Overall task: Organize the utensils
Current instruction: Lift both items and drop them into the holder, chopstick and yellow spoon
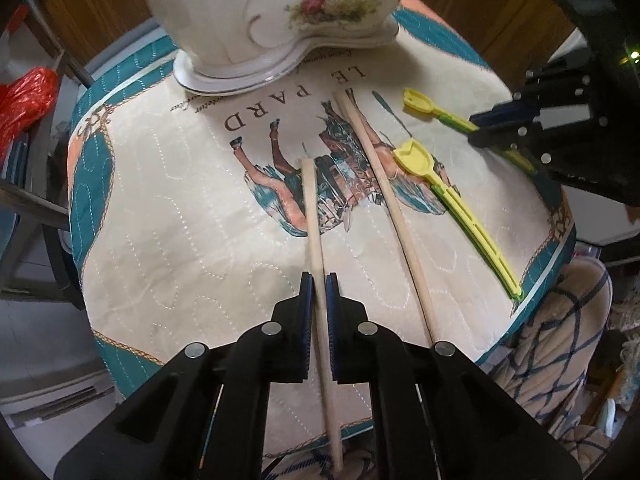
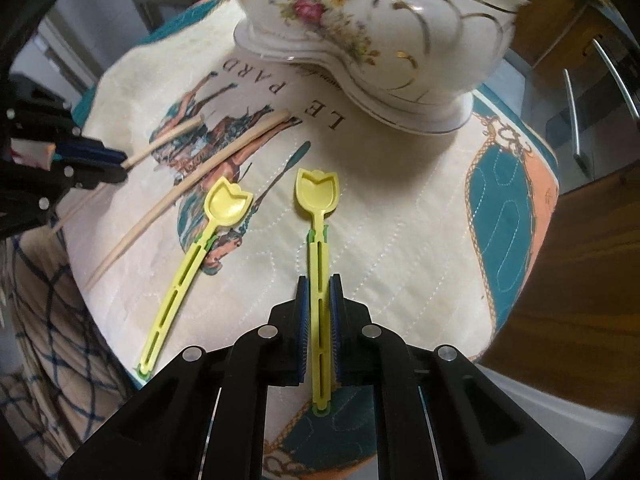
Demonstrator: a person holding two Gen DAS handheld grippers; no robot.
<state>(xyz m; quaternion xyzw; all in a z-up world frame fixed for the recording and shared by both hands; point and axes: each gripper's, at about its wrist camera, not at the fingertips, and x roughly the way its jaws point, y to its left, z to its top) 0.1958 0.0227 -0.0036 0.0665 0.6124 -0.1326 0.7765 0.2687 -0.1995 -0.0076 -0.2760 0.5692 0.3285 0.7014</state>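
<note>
Chopsticks and spoons lay fanned out in front of the flowered china vase (image 1: 276,12), which stood at the far side of the quilted cloth (image 1: 180,208). The left gripper (image 1: 319,292) had its pads closed on one wooden chopstick (image 1: 311,208), the tip aimed toward the vase; the second chopstick (image 1: 380,168) lay loose just beside it, on the spoon side. The right gripper (image 2: 319,296) was clamped on the slotted handle of a yellow tulip-bowled spoon (image 2: 318,216), its bowl nearest the vase, while the other spoon (image 2: 224,208) rested free between that one and the chopsticks. Both pieces looked freshly gripped, so the pickup seemed under way. Next, I judged, each would need lifting clear of the cloth and carrying up over the vase's rim, without snagging its loose neighbour.
</note>
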